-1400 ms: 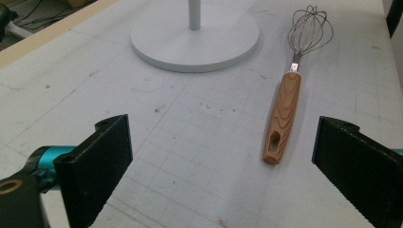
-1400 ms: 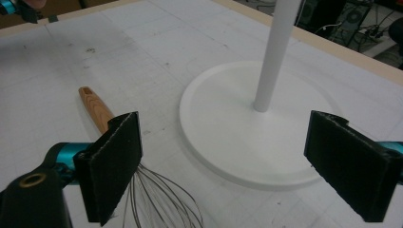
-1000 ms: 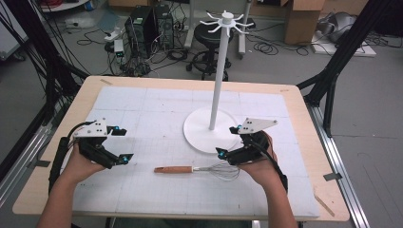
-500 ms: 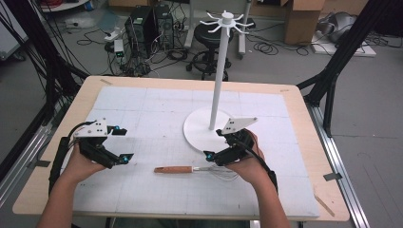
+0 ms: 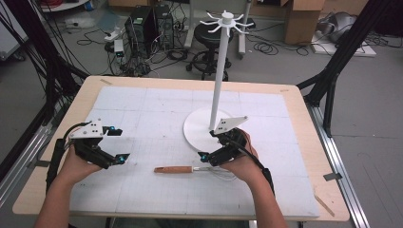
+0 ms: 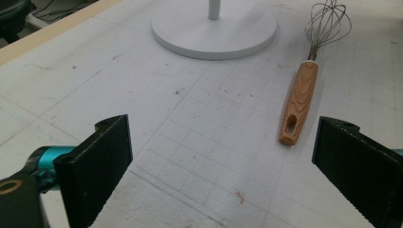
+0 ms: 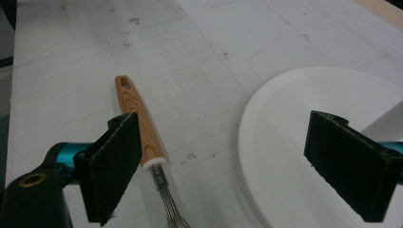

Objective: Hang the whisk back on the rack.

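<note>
A whisk with a wooden handle (image 5: pixel 173 169) lies flat on the white mat, its wire head partly hidden under my right hand. My right gripper (image 5: pixel 208 146) hovers open over the join of handle and wires, at the front edge of the white stand's round base (image 5: pixel 199 124). In the right gripper view the gripper (image 7: pixel 227 128) has wide jaws; the handle (image 7: pixel 138 118) runs beside the left jaw and the base (image 7: pixel 294 142) lies under the right jaw. My left gripper (image 5: pixel 119 143) is open at the mat's left. In its view the gripper (image 6: pixel 223 137) faces the whisk (image 6: pixel 298 99).
The stand's thin pole (image 5: pixel 218 71) rises from the base to a ring of hooks (image 5: pixel 227 19). The gridded mat (image 5: pixel 142 109) covers most of the wooden table (image 5: pixel 304 109). Cables, a stool and boxes lie on the floor beyond.
My right gripper has moved left, from beside the whisk's wire head to over the handle's neck at the stand base. The left gripper and the whisk have stayed put.
</note>
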Demonstrator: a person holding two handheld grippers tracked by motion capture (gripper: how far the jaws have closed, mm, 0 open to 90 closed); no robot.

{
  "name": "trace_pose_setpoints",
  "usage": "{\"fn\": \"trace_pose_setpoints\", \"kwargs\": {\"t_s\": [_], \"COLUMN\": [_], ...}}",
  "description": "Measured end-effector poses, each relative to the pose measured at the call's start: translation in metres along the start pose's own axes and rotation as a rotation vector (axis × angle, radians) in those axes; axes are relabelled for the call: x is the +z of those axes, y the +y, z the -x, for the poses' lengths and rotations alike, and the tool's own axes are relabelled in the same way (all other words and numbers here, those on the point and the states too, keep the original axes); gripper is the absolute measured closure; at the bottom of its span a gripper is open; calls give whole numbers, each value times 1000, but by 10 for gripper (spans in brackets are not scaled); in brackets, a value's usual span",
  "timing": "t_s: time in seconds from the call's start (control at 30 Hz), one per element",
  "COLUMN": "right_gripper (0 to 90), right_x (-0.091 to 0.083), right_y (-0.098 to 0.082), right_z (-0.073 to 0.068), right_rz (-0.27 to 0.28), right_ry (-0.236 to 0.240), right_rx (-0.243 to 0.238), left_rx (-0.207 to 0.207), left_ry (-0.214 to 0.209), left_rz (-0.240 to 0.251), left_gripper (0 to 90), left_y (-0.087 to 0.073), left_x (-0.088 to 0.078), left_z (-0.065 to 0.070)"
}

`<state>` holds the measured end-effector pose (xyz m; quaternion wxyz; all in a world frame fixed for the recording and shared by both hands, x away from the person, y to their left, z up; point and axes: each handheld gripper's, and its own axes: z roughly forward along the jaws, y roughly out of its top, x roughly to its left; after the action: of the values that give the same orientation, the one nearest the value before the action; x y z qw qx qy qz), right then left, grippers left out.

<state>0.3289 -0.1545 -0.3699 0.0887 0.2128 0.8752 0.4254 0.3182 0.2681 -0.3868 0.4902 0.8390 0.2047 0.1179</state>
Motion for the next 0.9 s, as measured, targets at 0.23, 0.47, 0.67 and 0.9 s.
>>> {"fn": "trace_pose_setpoints", "kwargs": {"t_s": [0.23, 0.47, 0.67, 0.9], "right_gripper": [112, 114, 148, 284], "right_x": [14, 35, 53, 68], "right_y": [4, 6, 8, 7], "right_z": [-5, -13, -20, -30], "right_rz": [-40, -106, -173, -281], "right_ry": [13, 50, 85, 126], "right_rx": [-26, -50, -85, -129], "left_rx": [5, 18, 15, 14], "left_ry": [2, 5, 7, 5], "left_rz": [0, -11, -15, -14], "left_gripper": [67, 67, 67, 67], "left_y": [0, 2, 1, 1], "left_x": [1, 0, 2, 3], "left_z": [0, 2, 2, 2]}}
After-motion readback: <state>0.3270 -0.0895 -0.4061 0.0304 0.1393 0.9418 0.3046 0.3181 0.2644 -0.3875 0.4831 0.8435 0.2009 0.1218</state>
